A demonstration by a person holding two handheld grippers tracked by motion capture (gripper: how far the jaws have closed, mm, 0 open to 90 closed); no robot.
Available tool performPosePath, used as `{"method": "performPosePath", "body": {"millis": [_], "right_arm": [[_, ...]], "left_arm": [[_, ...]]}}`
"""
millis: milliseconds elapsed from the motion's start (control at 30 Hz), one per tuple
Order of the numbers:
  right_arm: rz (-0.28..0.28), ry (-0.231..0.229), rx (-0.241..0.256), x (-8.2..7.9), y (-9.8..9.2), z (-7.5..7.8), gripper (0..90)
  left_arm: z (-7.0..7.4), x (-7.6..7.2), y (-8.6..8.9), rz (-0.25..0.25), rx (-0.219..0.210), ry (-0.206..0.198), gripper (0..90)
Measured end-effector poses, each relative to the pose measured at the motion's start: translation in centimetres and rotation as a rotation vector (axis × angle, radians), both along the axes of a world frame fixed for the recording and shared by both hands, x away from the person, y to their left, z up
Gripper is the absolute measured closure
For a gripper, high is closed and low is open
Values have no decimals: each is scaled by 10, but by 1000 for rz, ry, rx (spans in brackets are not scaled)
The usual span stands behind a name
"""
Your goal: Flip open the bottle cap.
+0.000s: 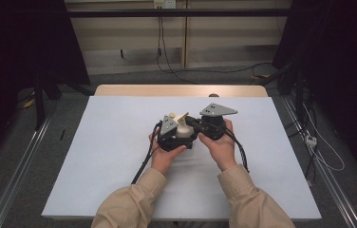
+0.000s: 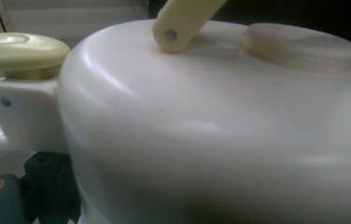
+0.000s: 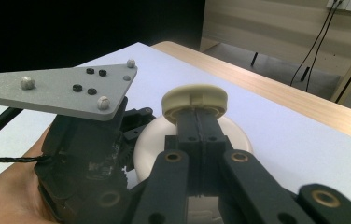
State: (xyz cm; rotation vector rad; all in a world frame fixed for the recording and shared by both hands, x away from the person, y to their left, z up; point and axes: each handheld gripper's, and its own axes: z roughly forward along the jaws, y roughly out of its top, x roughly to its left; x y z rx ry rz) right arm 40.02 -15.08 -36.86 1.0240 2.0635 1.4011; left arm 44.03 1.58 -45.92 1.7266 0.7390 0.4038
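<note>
The white tabletop [image 1: 96, 156] is taking up most of the high view, w/ a wood edge strip [image 1: 181, 90] at the far side. Near its middle, both hands are meeting around a cream plastic container [image 1: 184, 129], a small rounded pot sitting between the two tools.

The left gripper [image 1: 173, 133] is pressing in from the left w/ its grey plate tilted up; in the left gripper view the pot's body [image 2: 211, 140] is sitting right against the lens, so its jaws are hidden & I can't tell if they are apart or together. A yellowish round knob [image 2: 19, 49] is sticking out at the pot's side on a white bracket, and a yellowish handle arm [image 2: 183, 21] is pivoting on a pin at the top.

The right gripper [image 3: 197, 126] is coming in from the right; its jaws are standing pressed together, prob. pinching a thin tab just under the pot's round cap [image 3: 194, 100].
</note>
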Motion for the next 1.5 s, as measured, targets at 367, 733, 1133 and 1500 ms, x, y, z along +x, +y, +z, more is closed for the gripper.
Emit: {"method": "performPosePath", "body": {"millis": [367, 733, 1133, 1500], "right_arm": [[1, 1, -2, 2, 1, 0, 900], [1, 4, 1, 3, 2, 0, 900], [-4, 6, 9, 6, 4, -1, 900], [-7, 1, 2, 7, 4, -2, 900]], "left_arm": [[0, 0, 0, 0, 0, 1, 59], [0, 0, 0, 1, 3, -1, 59], [0, 0, 0, 1, 3, -1, 59], [0, 0, 0, 2, 4, -1, 58]]}}
